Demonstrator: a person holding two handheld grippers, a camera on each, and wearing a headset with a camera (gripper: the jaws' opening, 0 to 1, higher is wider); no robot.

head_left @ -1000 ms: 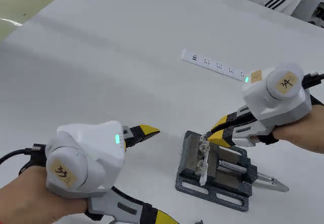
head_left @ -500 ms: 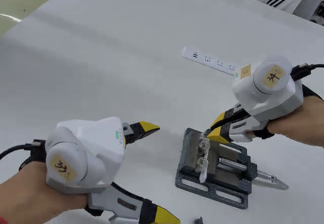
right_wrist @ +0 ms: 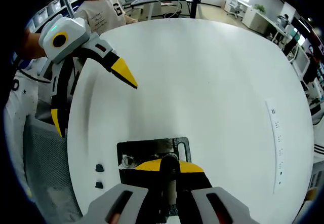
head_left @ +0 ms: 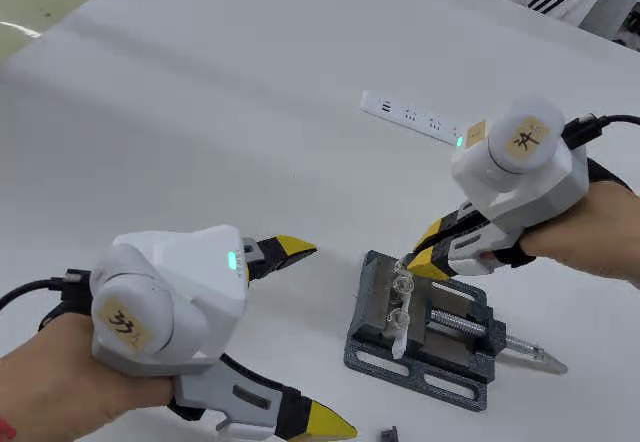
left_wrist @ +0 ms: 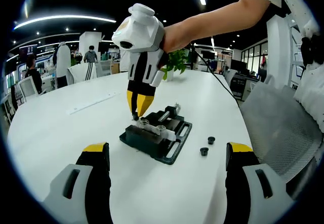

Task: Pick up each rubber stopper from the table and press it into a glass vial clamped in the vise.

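Starting with the head view, a crooked push is judged the main hazard. The right tongs [head_left: 415, 262] are clenched and lowered onto the farther of two clear glass vials [head_left: 402, 284]. The vials are clamped upright in a dark cast-metal vise [head_left: 425, 377] at 5 o'clock on the smooth white counter [head_left: 200, 112]. Thin, brittle glass could be chipped at the rim or tipped in the clamp by off-axis force. The left tongs [head_left: 312, 339] are held released and empty at 8 o'clock. A flat white power strip [head_left: 415, 119] lies at 12 o'clock from the vise, well apart.

In the left gripper view, the released left tongs [left_wrist: 168, 148] frame the vise [left_wrist: 162, 143]. A small dark rubber stopper [left_wrist: 134, 117] appears to be pinched at the tips of the right tongs [left_wrist: 135, 111], just above one vial. Soft, compliant rubber could be squeezed out from between hard, smooth tips, or seated askew. Two loose dark stoppers [left_wrist: 204, 151], short and round, rest on the counter at 3 o'clock from the vise, where they could be knocked away.

In the right gripper view, the right tongs [right_wrist: 170, 166] are closed over the vise [right_wrist: 147, 145], so the target vial is hidden and alignment must be judged blind. An open vial [right_wrist: 129, 160] is seen at 9 o'clock from the tips. The loose stoppers [right_wrist: 99, 168] lie farther out, and the left tongs [right_wrist: 92, 100] are at 10 o'clock.
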